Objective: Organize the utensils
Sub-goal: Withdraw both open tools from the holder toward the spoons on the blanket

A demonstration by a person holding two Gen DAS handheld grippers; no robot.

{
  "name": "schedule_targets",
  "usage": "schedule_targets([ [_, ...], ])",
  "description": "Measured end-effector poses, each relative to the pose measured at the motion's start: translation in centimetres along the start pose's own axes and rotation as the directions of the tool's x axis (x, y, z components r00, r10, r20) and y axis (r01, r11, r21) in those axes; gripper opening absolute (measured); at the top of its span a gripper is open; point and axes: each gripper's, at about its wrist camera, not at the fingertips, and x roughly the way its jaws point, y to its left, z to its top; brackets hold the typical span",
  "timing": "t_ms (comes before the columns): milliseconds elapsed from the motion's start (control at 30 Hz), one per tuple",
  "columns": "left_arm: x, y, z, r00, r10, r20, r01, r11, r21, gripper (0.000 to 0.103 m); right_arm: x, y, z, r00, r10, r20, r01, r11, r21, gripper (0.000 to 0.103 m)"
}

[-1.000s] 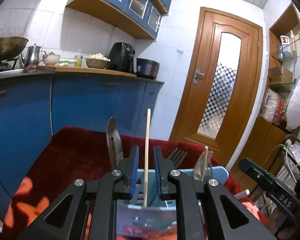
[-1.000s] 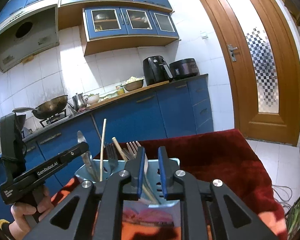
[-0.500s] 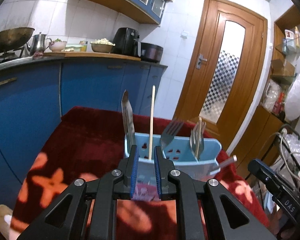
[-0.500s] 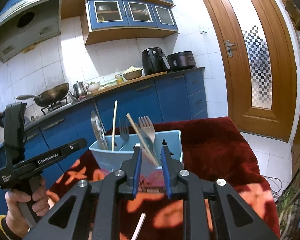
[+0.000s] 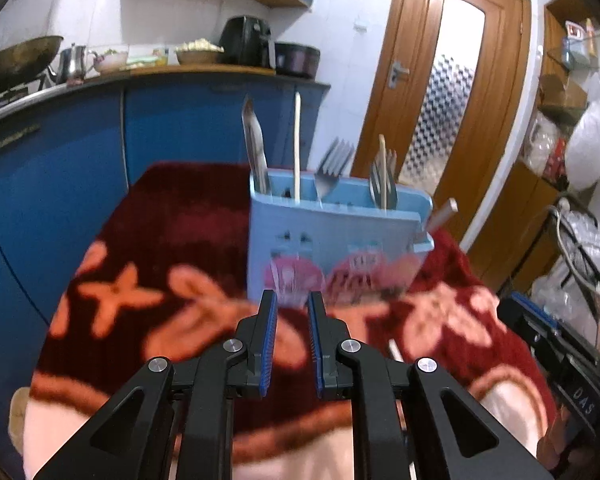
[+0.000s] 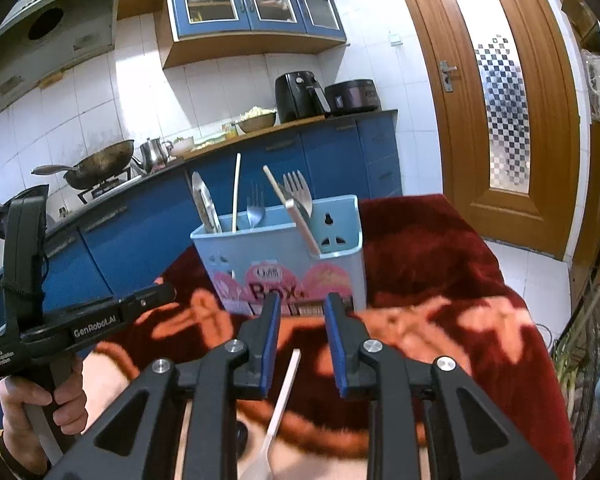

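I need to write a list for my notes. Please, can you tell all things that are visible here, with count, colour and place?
Utensil box: one, light blue, on blanket.
Forks: at least three, silver, upright in box.
Chopsticks: two, pale, in box.
Knife: one, silver, box's left end.
White utensil: one, lying on blanket.
Blanket: one, dark red, orange flowers.
Wok: one, dark, on stove.
Left gripper: black, blue pads, empty.
Right gripper: same, empty, jaws just opening.

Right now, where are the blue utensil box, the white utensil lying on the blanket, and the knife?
Box (image 6: 284, 248): right wrist view, front wall above the pink print.
White utensil (image 6: 286, 388): right wrist view, mid handle, between the jaws and below them.
Knife (image 5: 255, 148): left wrist view, blade above the rim.
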Motion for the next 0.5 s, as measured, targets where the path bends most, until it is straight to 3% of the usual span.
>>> schedule_targets([
  [233, -0.7, -0.8, -2.4, 0.994, -0.036, -0.102, 0.038, 0.999, 0.014, 0.015, -1.0, -0.7, -1.9, 0.997, -0.037, -0.069, 0.038, 0.999, 0.018, 0.029],
  [500, -1.6, -2.4, -4.8, 0.974, -0.094, -0.204, 0.102, 0.994, 0.029, 0.015, -2.5, -1.6, -4.2, 0.992, -0.053, -0.118, 0.059, 0.997, 0.051, 0.031],
])
